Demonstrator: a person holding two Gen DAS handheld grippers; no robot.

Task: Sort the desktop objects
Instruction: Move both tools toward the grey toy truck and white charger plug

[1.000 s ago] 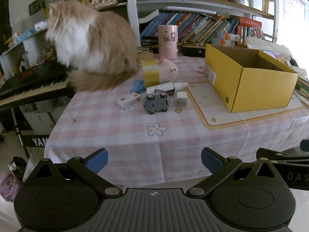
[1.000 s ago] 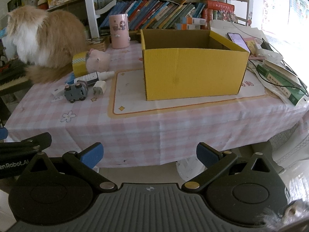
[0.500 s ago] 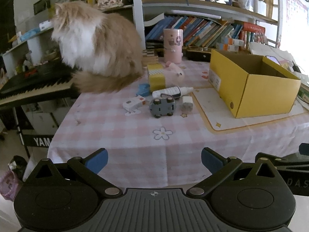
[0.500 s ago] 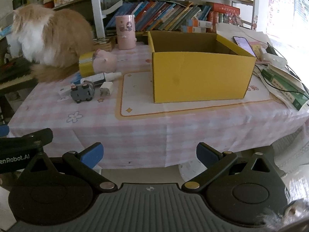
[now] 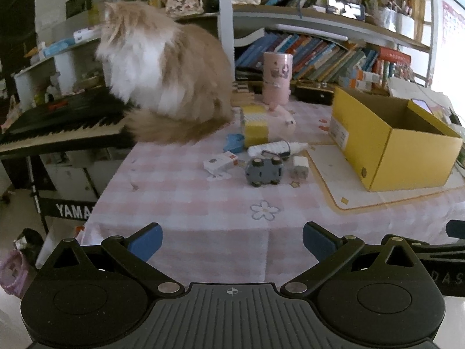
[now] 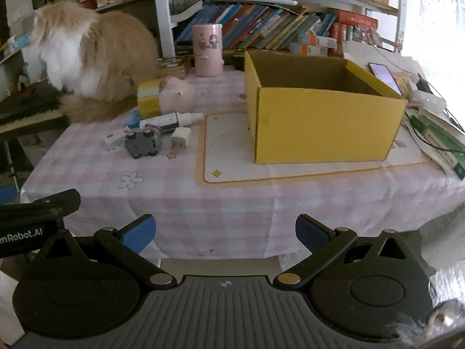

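Note:
Small objects cluster on the pink checked tablecloth (image 5: 186,197): a grey toy car (image 5: 264,170) (image 6: 142,144), a white charger plug (image 5: 300,166) (image 6: 180,141), a white tube (image 5: 276,147) (image 6: 170,119), a small white-and-red box (image 5: 221,161), a blue item (image 5: 234,142), a yellow tape roll (image 5: 255,122) (image 6: 148,99) and a pink plush (image 6: 177,93). An open yellow cardboard box (image 5: 392,139) (image 6: 322,110) stands to their right. My left gripper (image 5: 231,240) and right gripper (image 6: 225,231) both hover open at the table's near edge, holding nothing.
A fluffy cat (image 5: 162,78) (image 6: 93,58) sits at the table's back left, beside a keyboard piano (image 5: 58,125). A pink canister (image 5: 276,77) (image 6: 207,49) stands before the bookshelf (image 6: 276,29). Books, a phone (image 6: 382,74) and cables lie right of the box.
Both grippers have moved forward toward the table; the objects and box appear larger and nearer. Both jaws stay open. The cat has kept its place.

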